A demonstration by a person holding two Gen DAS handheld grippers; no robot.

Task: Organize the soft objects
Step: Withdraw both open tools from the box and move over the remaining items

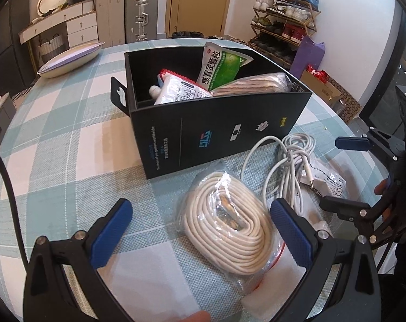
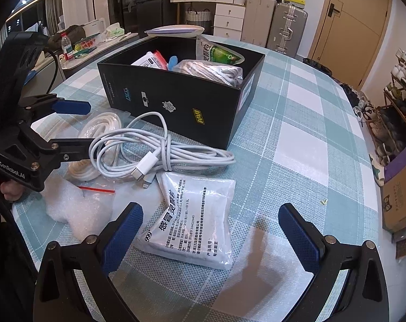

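Left gripper point(image 1: 200, 230): spread wide above bagged rope point(image 1: 229, 222).
Box point(image 1: 224, 131): stood behind, holding packets.
White cable point(image 1: 286, 161): lay beside rope.

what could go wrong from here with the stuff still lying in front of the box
The left gripper is open around the bagged cream cable coil; its slick plastic could slip out of a pinch. The loose white charging cable lies partly over that coil and could drag along. The black box already looks crowded, so more items may sit proud or spill.
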